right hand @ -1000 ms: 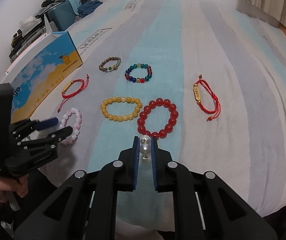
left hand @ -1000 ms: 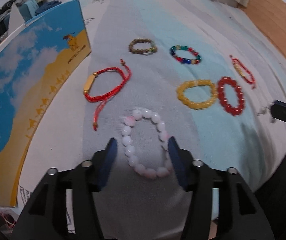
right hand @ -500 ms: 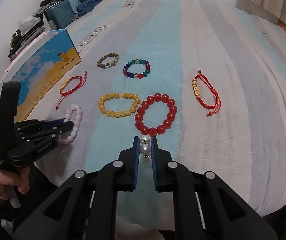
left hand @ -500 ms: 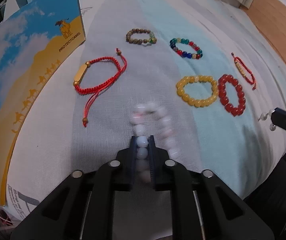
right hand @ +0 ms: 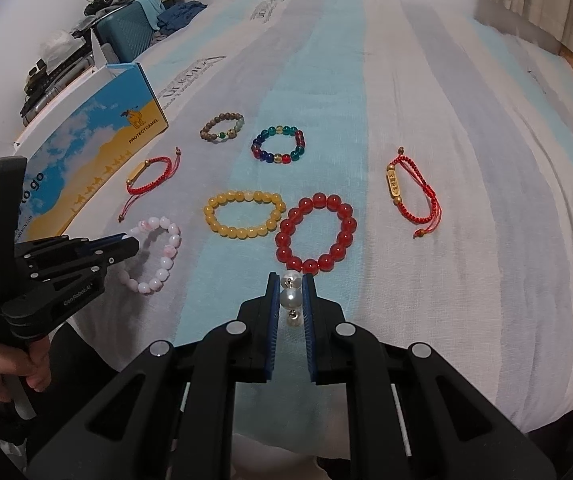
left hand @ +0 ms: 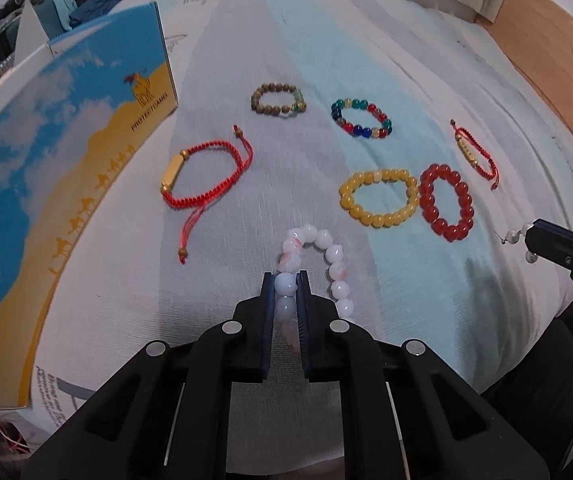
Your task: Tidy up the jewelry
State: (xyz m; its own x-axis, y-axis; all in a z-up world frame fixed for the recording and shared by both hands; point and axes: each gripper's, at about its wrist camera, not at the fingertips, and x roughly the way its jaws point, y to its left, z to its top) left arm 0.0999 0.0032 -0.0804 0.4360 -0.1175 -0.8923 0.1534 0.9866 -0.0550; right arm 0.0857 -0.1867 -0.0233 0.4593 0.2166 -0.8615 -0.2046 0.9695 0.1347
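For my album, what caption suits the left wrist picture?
Left gripper pinches a white-and-pink beaded bracelet on a striped bedsheet strewn with bracelets.

You get soft, dim indoor light; fisheye bending darkens the corners, far bedding [right hand: 366, 80] blurs, and a faint shadow falls beside the right gripper [left hand: 526, 236].

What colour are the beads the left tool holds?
White and pink beads, clearest in the left wrist view.
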